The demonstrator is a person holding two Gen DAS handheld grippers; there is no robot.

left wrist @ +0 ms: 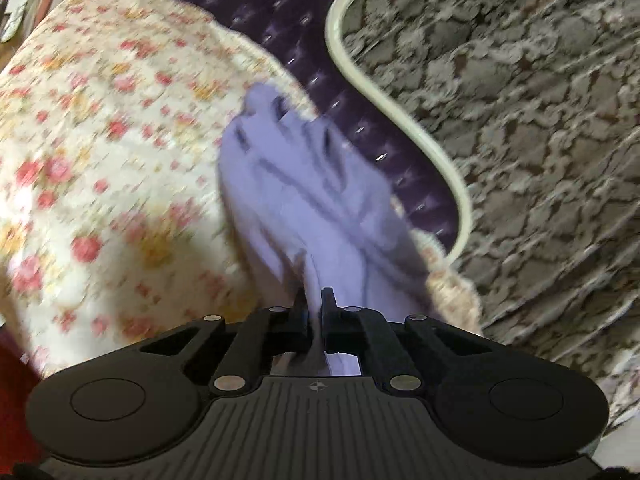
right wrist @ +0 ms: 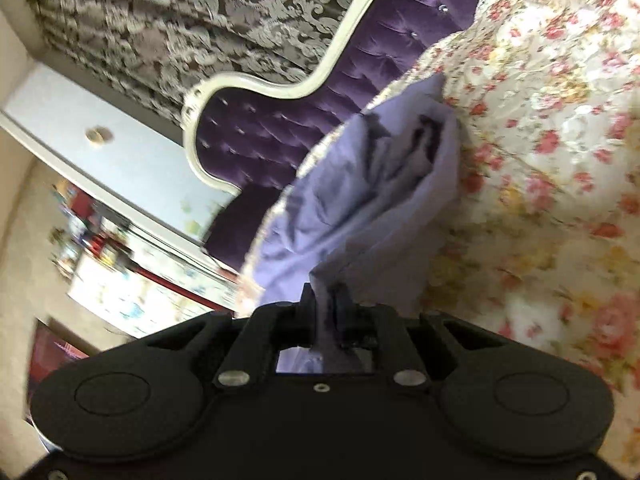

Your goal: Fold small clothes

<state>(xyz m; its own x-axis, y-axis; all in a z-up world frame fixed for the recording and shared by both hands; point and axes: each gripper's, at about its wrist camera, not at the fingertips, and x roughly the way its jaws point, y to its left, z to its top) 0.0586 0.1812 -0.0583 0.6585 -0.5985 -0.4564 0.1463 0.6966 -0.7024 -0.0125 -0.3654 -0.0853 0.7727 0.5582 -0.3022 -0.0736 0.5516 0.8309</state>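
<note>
A small lavender garment [left wrist: 304,184] hangs bunched and wrinkled over the floral bedspread [left wrist: 100,140]. My left gripper [left wrist: 314,300] is shut on one end of it, with cloth pinched between the black fingers. In the right wrist view the same lavender garment [right wrist: 360,192] stretches away from my right gripper [right wrist: 326,296], which is shut on another part of it. The cloth is lifted and creased lengthwise between the two grips. Both views are blurred by motion.
A purple tufted headboard [left wrist: 288,20] with a cream frame [left wrist: 360,68] stands beyond the bed, also in the right wrist view [right wrist: 320,104]. Damask wallpaper [left wrist: 520,100] is behind it. A pale wardrobe door with a round knob [right wrist: 98,135] is at left.
</note>
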